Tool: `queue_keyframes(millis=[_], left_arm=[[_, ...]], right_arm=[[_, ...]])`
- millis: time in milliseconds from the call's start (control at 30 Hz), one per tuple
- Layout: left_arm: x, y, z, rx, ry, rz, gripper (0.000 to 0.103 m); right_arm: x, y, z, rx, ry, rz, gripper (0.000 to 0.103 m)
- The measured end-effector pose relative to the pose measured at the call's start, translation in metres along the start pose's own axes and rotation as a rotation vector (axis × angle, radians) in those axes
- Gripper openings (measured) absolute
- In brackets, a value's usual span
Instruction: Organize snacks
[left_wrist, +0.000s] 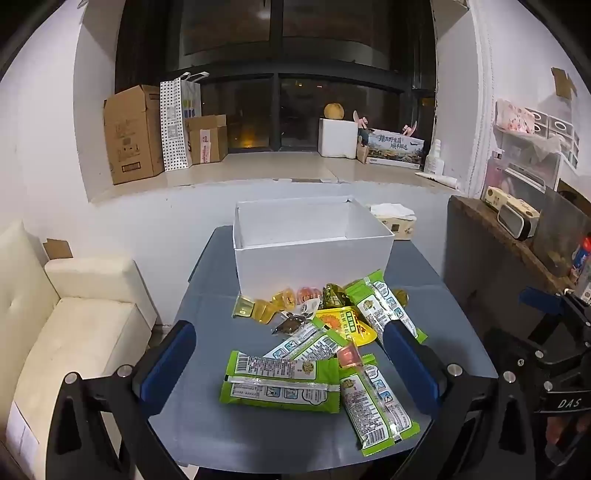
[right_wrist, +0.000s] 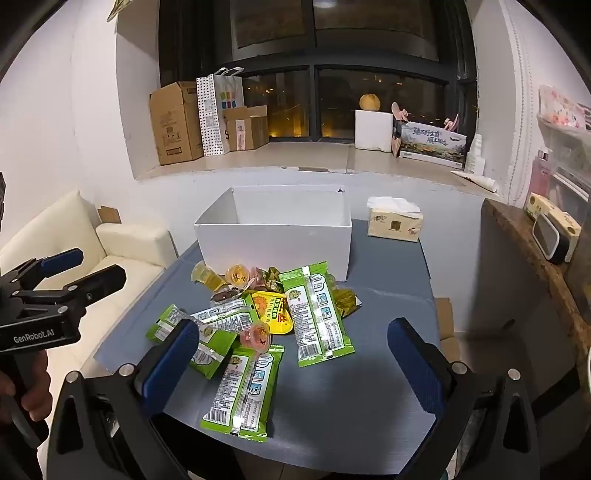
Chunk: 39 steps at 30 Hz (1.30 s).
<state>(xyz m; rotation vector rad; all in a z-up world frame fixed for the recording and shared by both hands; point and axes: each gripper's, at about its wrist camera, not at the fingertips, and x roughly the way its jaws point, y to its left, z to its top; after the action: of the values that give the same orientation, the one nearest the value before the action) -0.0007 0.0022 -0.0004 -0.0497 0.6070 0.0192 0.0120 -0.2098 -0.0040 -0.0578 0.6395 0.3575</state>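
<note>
Both grippers hover short of the snack pile with nothing picked up. The left gripper (left_wrist: 288, 365) and the right gripper (right_wrist: 291, 363) each have their blue-padded jaws spread wide and empty. The snacks lie in a loose, overlapping heap on the grey table (right_wrist: 369, 387), just in front of the open white cardboard box (left_wrist: 314, 258), which appears empty as far as its interior shows. Green foil packets (left_wrist: 280, 384) cross one another, a yellow sachet (right_wrist: 273, 310) is partly buried, and small translucent jelly cups (right_wrist: 236, 275) rest among them. Likely faults: jaws closing on two overlapping packets at once; slippery film sliding out of a shallow pinch; a jelly cup rolling off when a neighbour is lifted; the two grippers meeting over the heap.
</note>
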Motion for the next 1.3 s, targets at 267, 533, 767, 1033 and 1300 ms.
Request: queue_keyframes(millis=[267,533,767,1033,1300], left_arm=[[-0.002,-0.003,0.000,0.026,0.006,-0.006,0.103],[-0.001,-0.009,0.001,0.027,0.011,-0.009,0.103],[-0.001,-0.009,0.001,0.026,0.011,-0.015,0.103],[-0.002,-0.009,0.001,0.024,0.013,-0.018,0.103],[-0.002,-0.008,0.000,0.022,0.014,-0.019,0.103]], right_arm=[[-0.004,-0.001,0.001,-0.005,-0.013,0.008,0.103],[-0.006,0.000,0.002,-0.011,-0.023,-0.005,0.103],[-0.007,-0.001,0.002,-0.011,-0.028,-0.002,0.103],[-0.008,-0.001,0.002,-0.009,-0.027,-0.004,0.103],[-0.009,0.000,0.002,-0.012,-0.032,0.004,0.103]])
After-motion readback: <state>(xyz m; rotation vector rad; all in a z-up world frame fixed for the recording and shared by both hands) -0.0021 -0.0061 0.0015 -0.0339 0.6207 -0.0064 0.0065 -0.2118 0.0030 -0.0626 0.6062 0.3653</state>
